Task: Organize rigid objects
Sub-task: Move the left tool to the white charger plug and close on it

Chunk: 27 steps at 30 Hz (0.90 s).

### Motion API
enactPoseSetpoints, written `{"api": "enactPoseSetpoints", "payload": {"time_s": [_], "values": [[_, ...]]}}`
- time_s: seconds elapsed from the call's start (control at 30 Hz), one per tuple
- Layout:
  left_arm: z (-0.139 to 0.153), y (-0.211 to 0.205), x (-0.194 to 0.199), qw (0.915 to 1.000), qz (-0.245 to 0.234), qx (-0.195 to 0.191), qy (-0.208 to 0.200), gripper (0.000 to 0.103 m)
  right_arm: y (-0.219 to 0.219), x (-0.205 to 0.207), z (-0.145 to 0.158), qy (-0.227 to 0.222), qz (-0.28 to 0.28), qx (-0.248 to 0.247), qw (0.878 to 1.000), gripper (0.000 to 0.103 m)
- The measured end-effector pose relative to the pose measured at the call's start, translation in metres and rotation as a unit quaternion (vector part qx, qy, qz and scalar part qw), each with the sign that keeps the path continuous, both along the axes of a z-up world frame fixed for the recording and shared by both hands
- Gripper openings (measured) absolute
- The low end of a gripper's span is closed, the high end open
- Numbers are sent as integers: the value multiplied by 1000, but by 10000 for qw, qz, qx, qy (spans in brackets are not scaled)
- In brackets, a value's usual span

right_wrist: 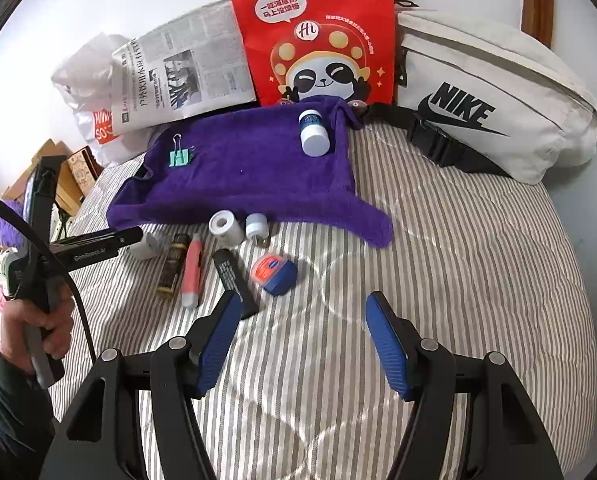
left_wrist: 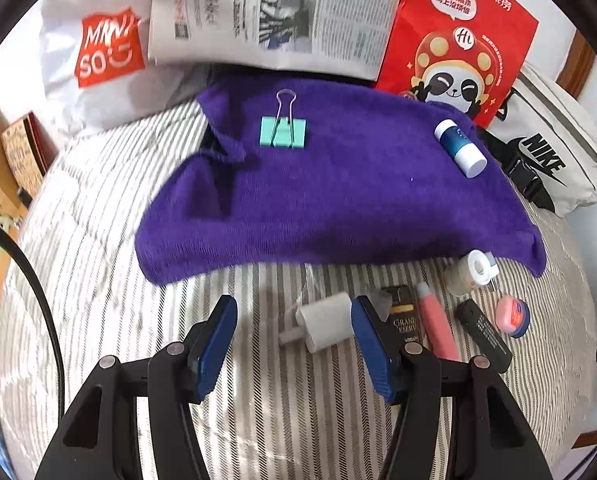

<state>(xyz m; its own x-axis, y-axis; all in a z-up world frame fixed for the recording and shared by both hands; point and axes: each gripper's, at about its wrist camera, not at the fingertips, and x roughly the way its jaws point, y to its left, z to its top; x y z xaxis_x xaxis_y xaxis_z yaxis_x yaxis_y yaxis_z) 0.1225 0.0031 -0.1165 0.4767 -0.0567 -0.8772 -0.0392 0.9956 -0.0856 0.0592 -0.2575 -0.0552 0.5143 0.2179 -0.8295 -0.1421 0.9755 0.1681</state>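
We should lower the left tool (left_wrist: 294,336), fingers spread wide, squarely over the small white cylinder (left_wrist: 326,322) lying on the striped bed (left_wrist: 98,240) between them, then close gently so it cannot roll. The right tool (right_wrist: 302,336) hangs open, empty, near the blue tin (right_wrist: 276,274).

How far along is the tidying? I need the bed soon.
Done: a green binder clip and blue-white tube lie on the purple towel. In hand: nothing; the open left gripper frames a white cylinder. Left: the items on the striped bedspread.
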Motion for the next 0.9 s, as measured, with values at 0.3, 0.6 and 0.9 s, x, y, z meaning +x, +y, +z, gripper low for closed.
{"api": "enactPoseSetpoints", "payload": {"time_s": [0.3, 0.6, 0.9], "values": [[-15, -15, 2, 9992, -100, 323, 190, 57, 4, -10, -7, 63, 77, -12, 9999, 65], [-17, 8, -12, 9999, 102, 82, 68, 58, 10, -6, -22, 207, 190, -49, 9996, 65], [-18, 4, -6, 9999, 49, 97, -109, 57, 15, 1, -39, 410, 278, -65, 9988, 65]]}}
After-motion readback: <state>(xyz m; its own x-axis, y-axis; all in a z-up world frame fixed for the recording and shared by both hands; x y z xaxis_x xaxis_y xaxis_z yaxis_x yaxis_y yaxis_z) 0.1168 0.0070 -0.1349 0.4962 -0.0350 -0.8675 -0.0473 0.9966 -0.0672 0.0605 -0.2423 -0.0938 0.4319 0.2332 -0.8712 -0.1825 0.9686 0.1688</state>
